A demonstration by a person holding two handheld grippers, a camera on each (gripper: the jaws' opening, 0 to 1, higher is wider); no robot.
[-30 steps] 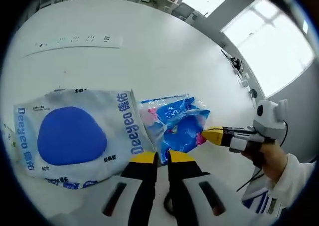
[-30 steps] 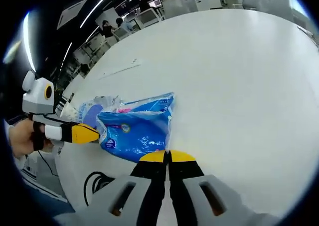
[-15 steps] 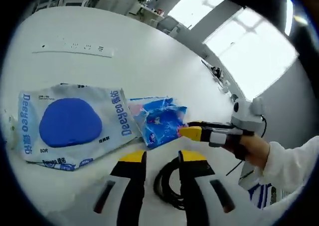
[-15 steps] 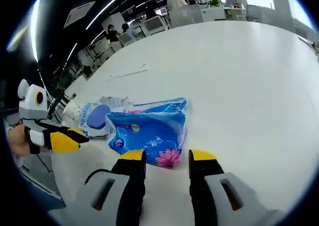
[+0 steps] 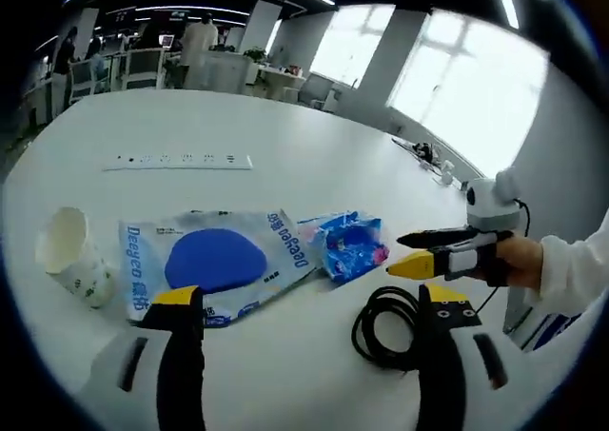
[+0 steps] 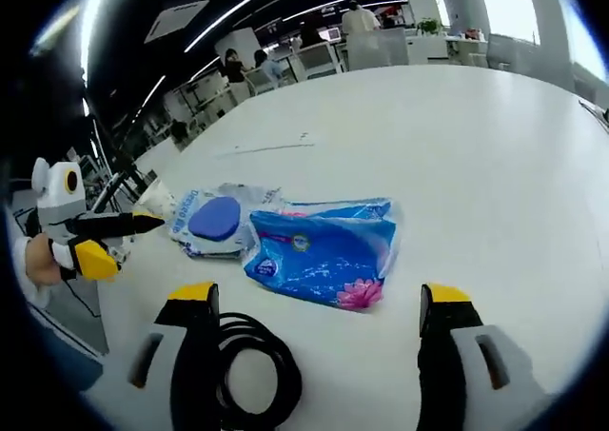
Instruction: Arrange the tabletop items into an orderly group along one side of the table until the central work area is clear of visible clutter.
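Left gripper (image 5: 309, 303): the jaws are spread wide apart with nothing held between them, raised above the table (image 5: 285, 136); in the right gripper view it is seen at the left edge, carried in a hand (image 6: 43, 260).
Right gripper (image 6: 319, 298): the jaws are likewise parted wide and nothing is grasped; in the left gripper view it is seen at the right, held in a hand (image 5: 519, 260) with a white sleeve (image 5: 576, 269) behind.
Black cable (image 5: 385, 322): a coil is laid on the table between the left gripper's jaws, nearer the right one; in the right gripper view it is seen beside the left jaw.
Blue packet (image 6: 324, 250): it is laid flat ahead of the right gripper, a pink flower printed at its near corner, and is not touched by either gripper.
White pouch (image 5: 214, 264): marked with a blue oval and "Deeyeo" lettering, it is laid flat, its edge against the blue packet.
Paper cup (image 5: 71, 255): it is set tilted beside the white pouch, apart from it.
Power strip (image 5: 176, 162): it is laid further back on the table, well apart from the group.
Background: desks and people are seen beyond the table, with bright windows to one side.
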